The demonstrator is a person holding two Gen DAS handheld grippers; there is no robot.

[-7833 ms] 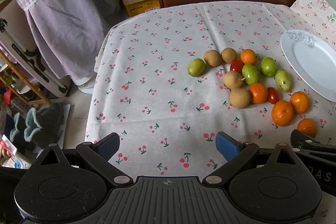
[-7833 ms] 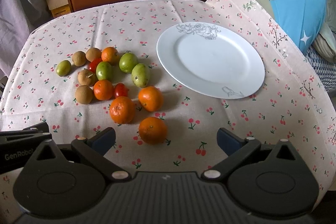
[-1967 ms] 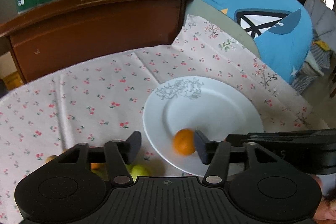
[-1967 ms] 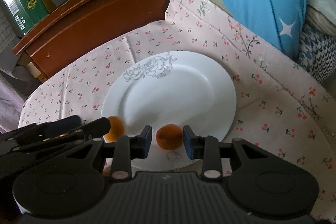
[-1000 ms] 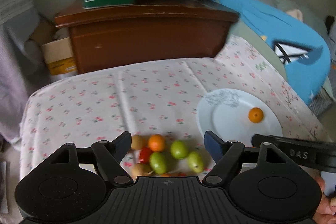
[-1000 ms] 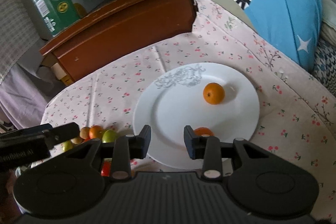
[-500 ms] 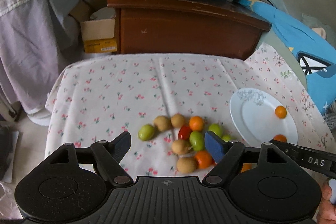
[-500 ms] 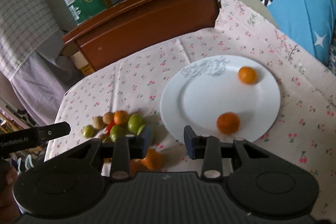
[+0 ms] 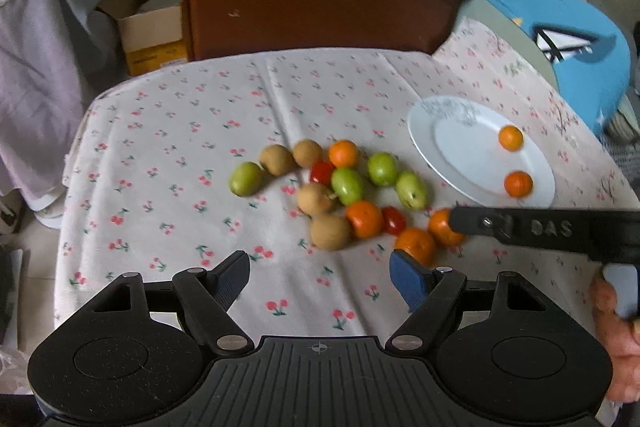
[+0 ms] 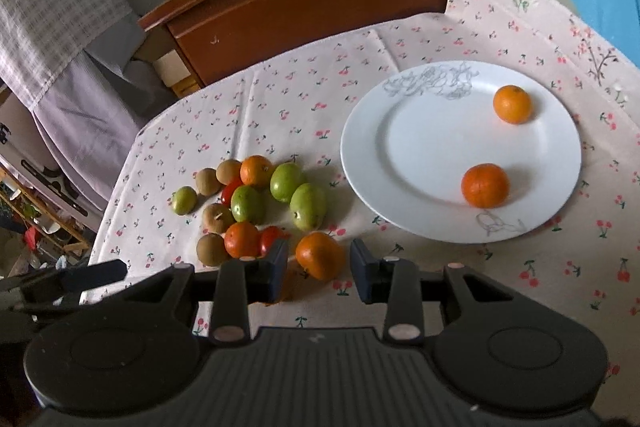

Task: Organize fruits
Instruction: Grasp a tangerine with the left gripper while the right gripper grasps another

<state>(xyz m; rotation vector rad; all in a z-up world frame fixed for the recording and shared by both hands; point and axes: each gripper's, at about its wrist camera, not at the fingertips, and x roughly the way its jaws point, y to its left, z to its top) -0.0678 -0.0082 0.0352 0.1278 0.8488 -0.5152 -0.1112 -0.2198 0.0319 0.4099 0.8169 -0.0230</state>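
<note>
The counter point(image 10: 440, 39) wears a cherry-print cloth point(image 10: 304, 99). On it lie a white plate point(image 10: 420, 155) at right and a loose cluster of orange, green, brown and red fruits point(image 10: 256, 203) at left.

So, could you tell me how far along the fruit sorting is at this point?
Done: two oranges sit on the white plate. In hand: nothing gripped; the right tool is open around another orange on the cloth, and the left tool is open and empty. Left: the other oranges, green fruits, brown fruits and small red ones remain clustered on the tablecloth.
</note>
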